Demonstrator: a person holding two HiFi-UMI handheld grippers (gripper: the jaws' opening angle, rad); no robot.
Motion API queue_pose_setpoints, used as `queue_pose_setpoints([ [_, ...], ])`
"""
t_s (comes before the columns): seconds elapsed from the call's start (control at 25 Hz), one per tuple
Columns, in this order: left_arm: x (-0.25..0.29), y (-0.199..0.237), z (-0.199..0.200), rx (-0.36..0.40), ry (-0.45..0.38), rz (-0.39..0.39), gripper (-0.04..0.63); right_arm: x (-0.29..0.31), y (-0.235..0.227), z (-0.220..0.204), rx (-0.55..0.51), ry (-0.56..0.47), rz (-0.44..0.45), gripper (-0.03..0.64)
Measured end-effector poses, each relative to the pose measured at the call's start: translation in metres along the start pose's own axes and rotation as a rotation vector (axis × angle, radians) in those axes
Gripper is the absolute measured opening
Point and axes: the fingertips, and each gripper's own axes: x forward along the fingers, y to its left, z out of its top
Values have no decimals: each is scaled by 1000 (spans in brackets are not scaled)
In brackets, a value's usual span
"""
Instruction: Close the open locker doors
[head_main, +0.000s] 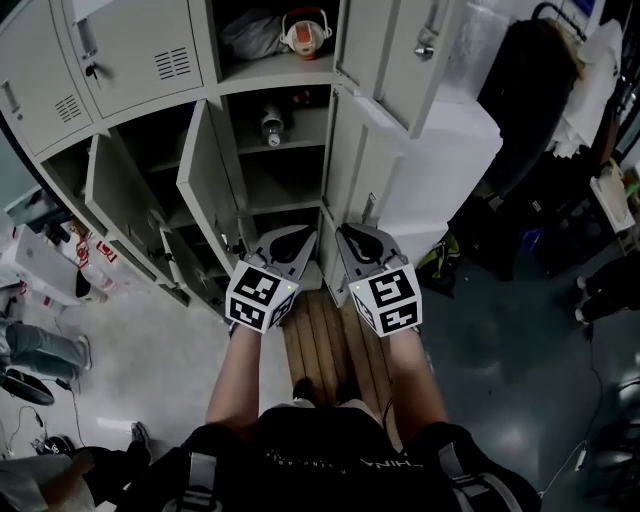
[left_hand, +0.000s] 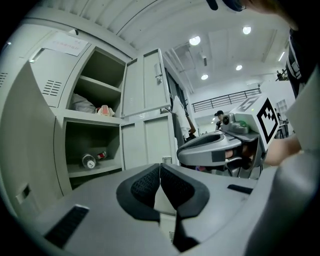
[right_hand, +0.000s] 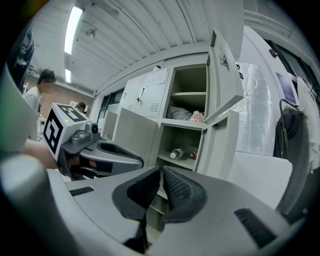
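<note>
The left gripper (head_main: 298, 240) and right gripper (head_main: 352, 240) each have their jaws pressed together on nothing. Just ahead of the fingertips, the open locker doors (head_main: 205, 180) stand upright, long axis vertical, swung outward toward them. Only the left gripper view shows a paper label (left_hand: 65, 44), whose print is too small to read.
</note>
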Motion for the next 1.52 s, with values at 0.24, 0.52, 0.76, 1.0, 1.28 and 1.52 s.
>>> queue_pose_setpoints([
  [0.24,20,-10,6,-6,3,65,21,-9,-24,1,-30,-21,54,43],
  [0.52,29,-32,10,-21,14,150,21,-27,-46,2,-43,-57,132,43],
  [0.76,22,-32,12,3,32,187,23,-29,-41,12,-5,-95,137,43],
  [1.0,10,-24,18,15,16,154,23,-24,-28,27,1,-115,108,43],
  [1.28,8,-18,35,11,-26,121,23,-27,-29,36,-6,-111,70,43],
  [1.52,23,-26,75,4,-97,29,23,-41,-51,66,-46,-145,13,44],
])
